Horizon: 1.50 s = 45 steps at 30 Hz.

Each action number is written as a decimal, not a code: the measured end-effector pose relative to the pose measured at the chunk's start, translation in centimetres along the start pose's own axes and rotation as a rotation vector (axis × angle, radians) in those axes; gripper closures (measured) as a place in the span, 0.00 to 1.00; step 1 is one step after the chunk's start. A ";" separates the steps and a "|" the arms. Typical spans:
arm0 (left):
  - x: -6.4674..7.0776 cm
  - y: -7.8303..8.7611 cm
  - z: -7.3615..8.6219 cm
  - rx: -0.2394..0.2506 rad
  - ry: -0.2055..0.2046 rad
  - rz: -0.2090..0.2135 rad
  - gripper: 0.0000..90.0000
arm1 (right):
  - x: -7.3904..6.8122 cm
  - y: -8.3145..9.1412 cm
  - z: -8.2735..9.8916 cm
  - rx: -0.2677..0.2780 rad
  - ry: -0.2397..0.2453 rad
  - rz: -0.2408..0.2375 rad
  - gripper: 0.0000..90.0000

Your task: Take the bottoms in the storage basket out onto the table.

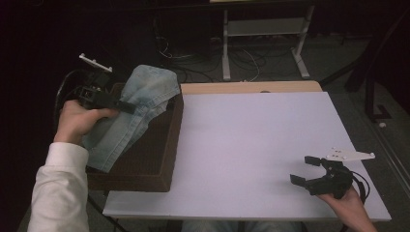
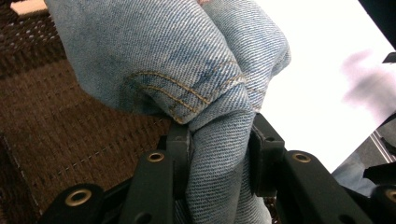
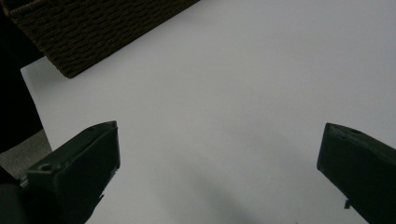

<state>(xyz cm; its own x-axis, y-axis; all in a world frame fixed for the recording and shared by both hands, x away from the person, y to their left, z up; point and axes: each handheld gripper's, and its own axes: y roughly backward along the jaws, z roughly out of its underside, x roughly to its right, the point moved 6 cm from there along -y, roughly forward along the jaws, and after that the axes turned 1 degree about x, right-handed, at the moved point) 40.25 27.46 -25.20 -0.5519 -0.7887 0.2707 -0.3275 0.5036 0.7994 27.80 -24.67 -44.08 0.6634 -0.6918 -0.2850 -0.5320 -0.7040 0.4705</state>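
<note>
Squarely between left gripper jaws, clamped denim jeans, right gripper jaws apart

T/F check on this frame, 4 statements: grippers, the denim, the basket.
1. The left gripper is shut on the denim garment. True.
2. The right gripper holds a fold of denim. False: its jaws stand open over the bare white table.
3. The garment hangs over the brown woven basket. True.
4. The basket sits at the table's right edge. False: it is at the left edge.
</note>
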 end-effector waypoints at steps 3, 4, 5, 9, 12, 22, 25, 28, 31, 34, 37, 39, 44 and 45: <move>0.5 0.1 -0.4 0.011 -0.008 0.014 0.73 | 0.0 0.0 0.0 0.001 -0.001 -0.001 0.00; 0.7 0.2 -0.5 0.015 -0.008 0.024 0.73 | 0.0 0.0 0.0 0.001 -0.003 0.000 0.00; 0.8 0.2 -0.6 0.016 -0.005 0.032 0.73 | 0.0 0.1 0.0 0.002 -0.003 0.000 0.00; 1.4 0.5 -1.2 0.019 -0.010 0.028 0.73 | 0.0 0.1 0.0 0.001 -0.007 0.001 0.00; 1.8 0.6 -1.6 0.027 -0.011 0.033 0.73 | 0.0 0.1 0.0 0.003 -0.006 0.000 0.00; 3.9 1.0 -3.4 0.064 -0.049 0.052 0.73 | 0.1 0.1 0.0 0.003 -0.007 0.000 0.00; 4.6 1.0 -3.9 0.073 -0.063 0.058 0.73 | 0.2 0.1 0.0 0.007 -0.009 0.000 0.00; 5.2 0.9 -4.4 0.079 -0.086 0.064 0.73 | 0.2 0.1 0.0 0.009 -0.010 0.000 0.00; 5.9 0.8 -4.9 0.088 -0.098 0.072 0.73 | 0.1 0.1 0.0 0.007 -0.009 -0.002 0.00; 6.5 0.6 -5.4 0.092 -0.107 0.078 0.73 | 0.2 0.1 0.0 0.006 -0.009 -0.001 0.00; 7.2 0.3 -5.8 0.095 -0.114 0.085 0.73 | 0.1 0.1 0.0 0.007 -0.009 -0.002 0.00; 7.6 0.0 -6.1 0.095 -0.123 0.091 0.73 | 0.1 0.1 0.0 0.008 -0.009 -0.002 0.00; 8.5 -0.8 -6.6 0.099 -0.145 0.106 0.73 | 0.1 0.1 0.0 0.008 -0.008 -0.003 0.00; 8.7 -1.0 -6.8 0.100 -0.150 0.109 0.73 | 0.1 0.1 0.0 0.007 -0.009 -0.003 0.00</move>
<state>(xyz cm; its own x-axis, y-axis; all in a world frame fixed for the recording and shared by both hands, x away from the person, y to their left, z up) 40.97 17.73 -20.00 -0.6936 -0.6701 0.2644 -0.3299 0.6218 0.7103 27.86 -24.82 -44.06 0.6602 -0.6913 -0.2936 -0.5340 -0.7069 0.4638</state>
